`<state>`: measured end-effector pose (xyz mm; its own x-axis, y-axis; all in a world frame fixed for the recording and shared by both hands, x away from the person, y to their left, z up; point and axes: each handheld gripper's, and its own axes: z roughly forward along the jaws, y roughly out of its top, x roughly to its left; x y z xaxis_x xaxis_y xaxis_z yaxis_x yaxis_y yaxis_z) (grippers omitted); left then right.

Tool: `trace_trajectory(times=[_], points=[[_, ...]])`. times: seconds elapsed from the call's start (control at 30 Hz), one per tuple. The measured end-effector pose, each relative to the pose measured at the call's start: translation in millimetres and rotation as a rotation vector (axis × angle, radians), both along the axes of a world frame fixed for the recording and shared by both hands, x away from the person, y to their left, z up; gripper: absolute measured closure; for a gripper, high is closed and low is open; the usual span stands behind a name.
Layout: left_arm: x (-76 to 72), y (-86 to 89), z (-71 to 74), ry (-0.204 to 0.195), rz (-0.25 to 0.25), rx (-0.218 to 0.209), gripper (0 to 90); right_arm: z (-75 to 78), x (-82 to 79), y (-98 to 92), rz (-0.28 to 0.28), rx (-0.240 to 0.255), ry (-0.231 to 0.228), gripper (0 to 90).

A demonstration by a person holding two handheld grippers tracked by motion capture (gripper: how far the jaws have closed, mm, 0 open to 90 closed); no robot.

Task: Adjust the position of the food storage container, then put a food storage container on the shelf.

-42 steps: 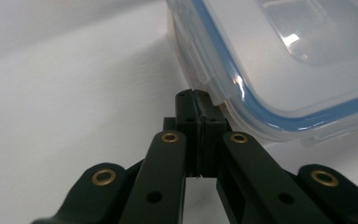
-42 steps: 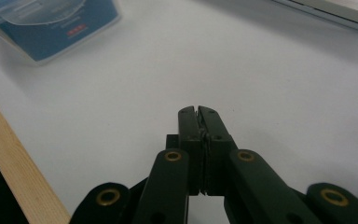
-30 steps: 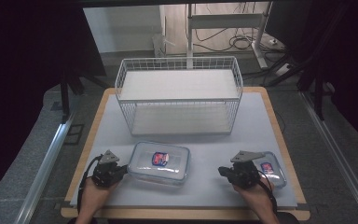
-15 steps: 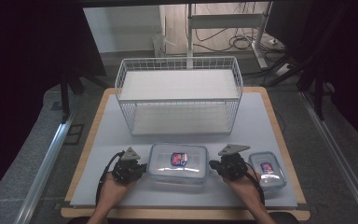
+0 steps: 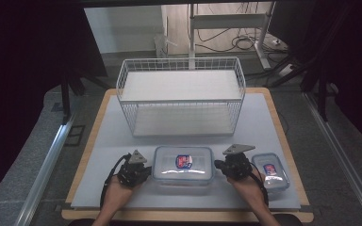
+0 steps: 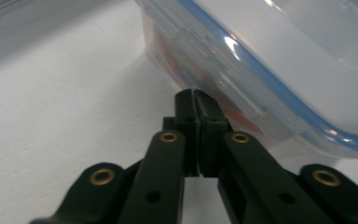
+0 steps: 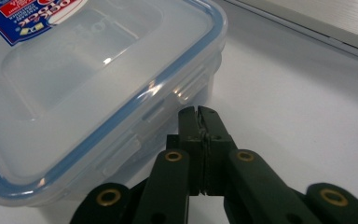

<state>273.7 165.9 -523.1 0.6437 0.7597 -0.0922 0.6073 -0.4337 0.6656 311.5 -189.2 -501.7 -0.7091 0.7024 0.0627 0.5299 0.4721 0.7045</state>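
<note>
Left gripper [image 5: 139,172] at 7 o'clock on the table [image 5: 108,141], jaws clenched together with nothing between them, tips touching the left side wall of the large clear container [image 5: 183,164], under its blue-sealed lid. Container sits at 6 o'clock, red-blue label on top, orange contents faintly visible through the wall. Right gripper [image 5: 226,165] at its right side, jaws also clenched, empty, tips just against the latch area. Small container [image 5: 269,170] at 5 o'clock, just beside the right hand. White wire basket [image 5: 181,96] at 12 o'clock, well apart.
</note>
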Motion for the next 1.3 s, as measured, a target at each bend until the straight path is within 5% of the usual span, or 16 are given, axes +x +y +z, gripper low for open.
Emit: trace_trajectory(times=[0.3, 0.47, 0.6, 1.0, 1.3], points=[[-12.7, 18.2, 4.2, -0.088, 0.053, 0.064, 44.1, 6.0, -9.3, -16.9, -0.029, 0.003, -0.041, 67.0], [-20.0, 28.8, 2.1, -0.09, 0.073, 0.026, 25.7, 6.3, -15.8, -26.6, -0.032, 0.027, -0.036, 55.2], [-21.9, 34.4, -2.8, -0.089, 0.088, 0.008, 13.6, 2.8, -17.9, -32.8, -0.005, 0.047, -0.013, 36.0], [-24.2, 44.0, -0.9, -0.104, 0.104, -0.065, 5.6, -2.7, -17.1, -29.4, 0.013, 0.027, -0.006, 21.7], [-23.7, 43.2, -1.1, -0.129, 0.075, -0.065, 3.9, -2.4, -14.0, -25.7, 0.013, 0.017, -0.012, 18.6]])
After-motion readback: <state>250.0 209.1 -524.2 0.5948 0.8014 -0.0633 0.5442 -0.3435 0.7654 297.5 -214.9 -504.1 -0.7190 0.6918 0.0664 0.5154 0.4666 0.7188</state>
